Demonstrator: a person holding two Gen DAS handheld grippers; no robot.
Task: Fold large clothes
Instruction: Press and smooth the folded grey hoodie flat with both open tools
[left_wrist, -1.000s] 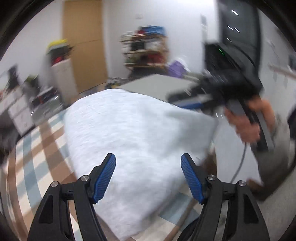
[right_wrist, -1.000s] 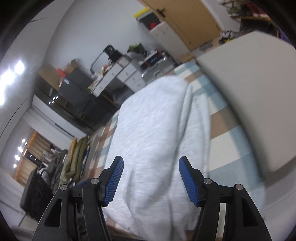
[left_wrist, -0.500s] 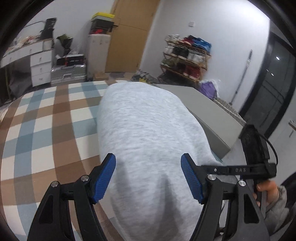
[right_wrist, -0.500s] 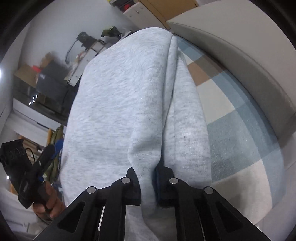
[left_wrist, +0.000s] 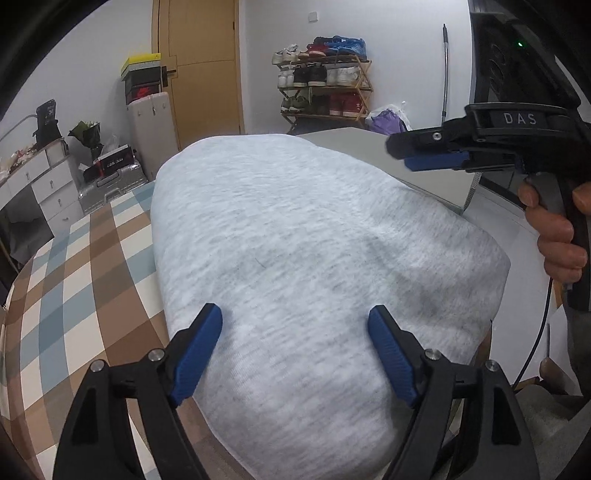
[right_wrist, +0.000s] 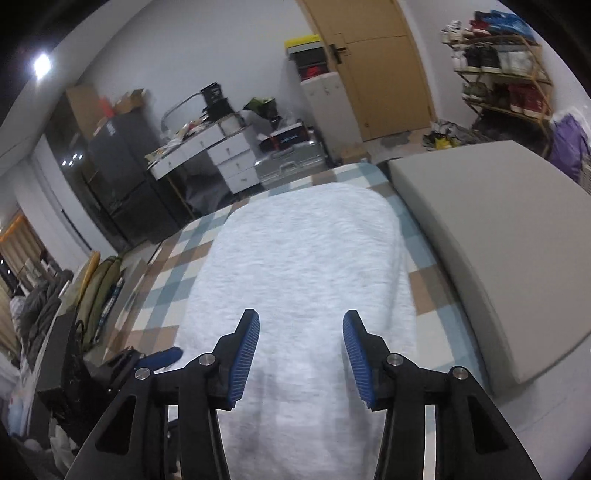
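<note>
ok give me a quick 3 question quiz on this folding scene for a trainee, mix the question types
1. True or false: the right tongs are clamped on the grey garment.
2. Multiple choice: what lies directly under the garment? A) bare wood floor B) checked cloth C) black mat
3. Fill in: in the right wrist view, the flat grey cushion lies to the ______ of the garment.

Key
1. False: both the right and the left tongs are open and hold nothing.
2. B
3. right
</note>
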